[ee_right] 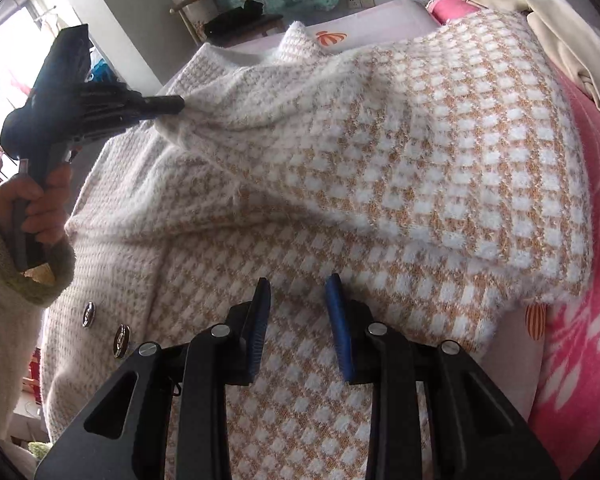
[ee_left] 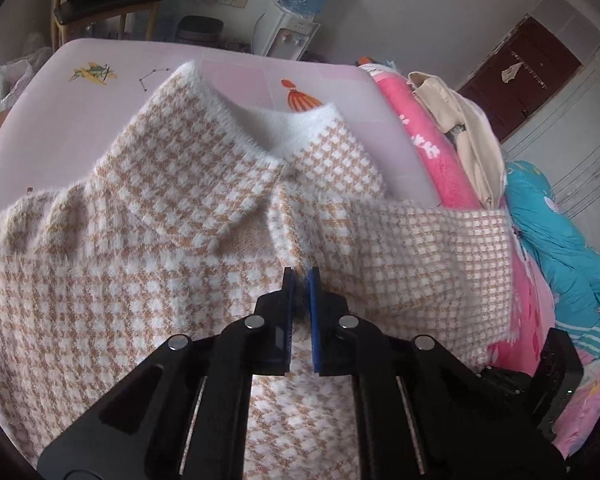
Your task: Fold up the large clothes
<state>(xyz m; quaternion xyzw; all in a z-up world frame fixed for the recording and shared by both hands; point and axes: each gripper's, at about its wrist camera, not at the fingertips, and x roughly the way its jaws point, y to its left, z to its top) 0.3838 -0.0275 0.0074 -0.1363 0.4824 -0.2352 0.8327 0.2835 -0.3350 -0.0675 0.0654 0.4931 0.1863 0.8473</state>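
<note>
A fuzzy tan-and-white houndstooth coat [ee_left: 160, 200] lies spread on a pale pink tabletop [ee_left: 100, 60], collar towards the far side. My left gripper [ee_left: 301, 274] is shut on a raised fold of the coat near its front edge below the collar. In the right wrist view the left gripper [ee_right: 176, 105] shows at the left in a person's hand [ee_right: 46, 200], pulling the cloth into a peak. My right gripper [ee_right: 298, 284] stands partly open low over the coat [ee_right: 340, 184], its blue pads [ee_right: 260, 320] apart with flat cloth between them.
Metal buttons [ee_right: 120, 340] sit on the coat's left front. A pink blanket [ee_left: 432, 148], a beige garment [ee_left: 460, 120] and a blue garment [ee_left: 548, 232] are heaped along the table's right side. A water dispenser [ee_left: 288, 36] and a chair [ee_left: 108, 4] stand beyond the far edge.
</note>
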